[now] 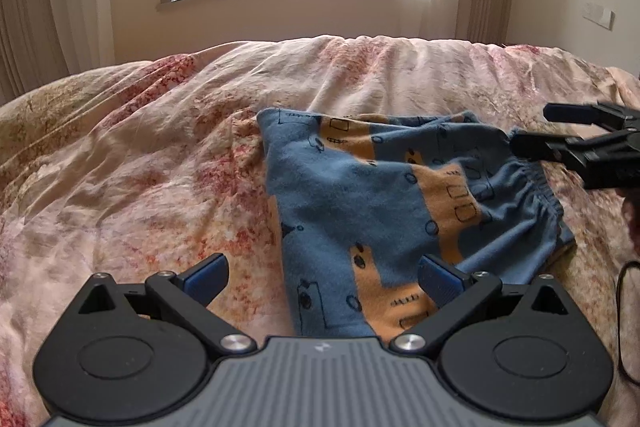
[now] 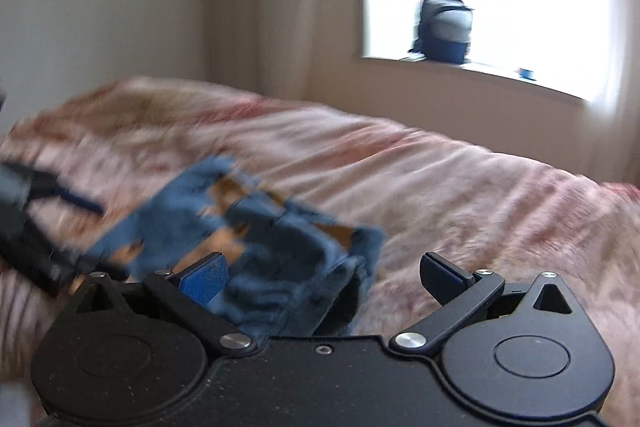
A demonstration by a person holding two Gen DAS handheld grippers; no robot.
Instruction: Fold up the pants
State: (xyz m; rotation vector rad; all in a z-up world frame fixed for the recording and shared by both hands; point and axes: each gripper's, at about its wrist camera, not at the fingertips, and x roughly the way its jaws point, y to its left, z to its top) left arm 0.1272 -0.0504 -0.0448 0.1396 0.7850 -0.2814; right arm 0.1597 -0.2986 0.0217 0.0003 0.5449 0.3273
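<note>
We see the folded pants [image 1: 384,211] on the bed [image 1: 160,155], center toward 3 o'clock. Left gripper [image 1: 324,277] spread wide at 6 o'clock, holding nothing. Right gripper [image 2: 326,277] also spread, empty, by the waistband at 3 o'clock; its view is blurred.

The soft blue pants with orange patches and little black drawings [image 1: 384,203] lie folded on the pink flowery bed cover [image 1: 160,147], stretchy waistband on the right.
</note>
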